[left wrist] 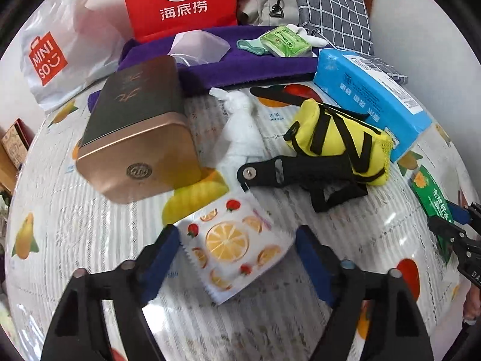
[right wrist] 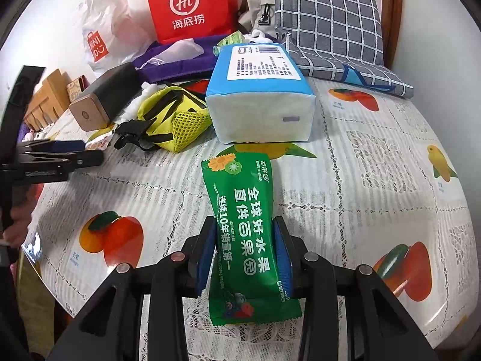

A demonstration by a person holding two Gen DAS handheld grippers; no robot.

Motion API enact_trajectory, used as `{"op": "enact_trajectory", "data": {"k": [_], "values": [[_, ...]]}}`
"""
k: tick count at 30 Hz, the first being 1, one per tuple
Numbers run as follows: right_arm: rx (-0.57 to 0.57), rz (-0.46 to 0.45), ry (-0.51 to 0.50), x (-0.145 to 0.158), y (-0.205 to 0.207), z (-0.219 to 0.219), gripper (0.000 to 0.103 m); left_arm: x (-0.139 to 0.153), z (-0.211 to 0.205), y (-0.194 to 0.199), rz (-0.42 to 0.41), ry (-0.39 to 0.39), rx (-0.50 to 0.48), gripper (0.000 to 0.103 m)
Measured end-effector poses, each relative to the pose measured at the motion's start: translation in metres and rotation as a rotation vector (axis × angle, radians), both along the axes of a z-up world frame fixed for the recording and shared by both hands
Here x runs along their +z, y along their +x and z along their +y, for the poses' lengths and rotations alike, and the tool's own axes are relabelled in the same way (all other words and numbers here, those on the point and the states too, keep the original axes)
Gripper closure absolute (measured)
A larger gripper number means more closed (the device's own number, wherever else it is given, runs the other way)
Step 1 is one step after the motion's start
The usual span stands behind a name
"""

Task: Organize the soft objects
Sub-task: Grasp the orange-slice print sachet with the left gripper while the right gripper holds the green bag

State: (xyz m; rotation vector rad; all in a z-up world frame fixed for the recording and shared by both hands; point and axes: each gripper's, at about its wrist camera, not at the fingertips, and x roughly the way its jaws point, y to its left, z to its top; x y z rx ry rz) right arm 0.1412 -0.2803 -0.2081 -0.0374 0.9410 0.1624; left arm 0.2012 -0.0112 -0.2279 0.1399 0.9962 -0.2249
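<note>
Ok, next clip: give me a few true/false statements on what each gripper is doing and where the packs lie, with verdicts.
1. The right gripper is shut on the green packet. True.
2. The left gripper is clamped on the fruit-print pack. False: its fingers stand open on either side of the pack, which lies flat on the table.
3. The blue tissue pack lies beyond the green packet in the right wrist view. True.
4. The yellow pouch sits on top of the brown box. False: it lies on the table, right of the box.
5. The red bag lies flat at the table's near edge. False: it stands upright at the back.
</note>
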Motion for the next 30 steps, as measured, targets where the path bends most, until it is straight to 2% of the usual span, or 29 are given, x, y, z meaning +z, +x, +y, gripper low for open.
{"op": "enact_trajectory", "data": {"k": [3,5,13,18,21,24,30], "values": [[-0.005,0.000,0.005,0.000,0.001,0.000,0.065,0.000,0.000,0.001,-0.006,-0.011,-0.004,0.022],[-0.008,-0.002,0.003,0.000,0.003,0.001,0.065,-0.001,0.000,0.000,-0.018,-0.010,0.001,0.026],[-0.009,-0.004,-0.014,0.000,0.004,0.003,0.065,0.002,0.013,-0.012,-0.051,-0.029,0.064,0.060],[-0.017,-0.001,-0.024,-0.001,0.005,0.005,0.065,0.003,0.018,-0.019,-0.047,-0.052,0.074,0.066],[-0.020,0.009,-0.018,0.000,0.005,0.004,0.065,0.005,0.024,-0.022,-0.037,-0.066,0.092,0.076],[-0.029,0.021,-0.001,0.000,0.004,0.002,0.066,0.005,0.028,-0.026,-0.028,-0.092,0.100,0.081],[-0.030,0.035,0.041,0.005,0.000,0.000,0.072,0.010,0.041,-0.033,0.014,-0.162,0.141,0.083]]}}
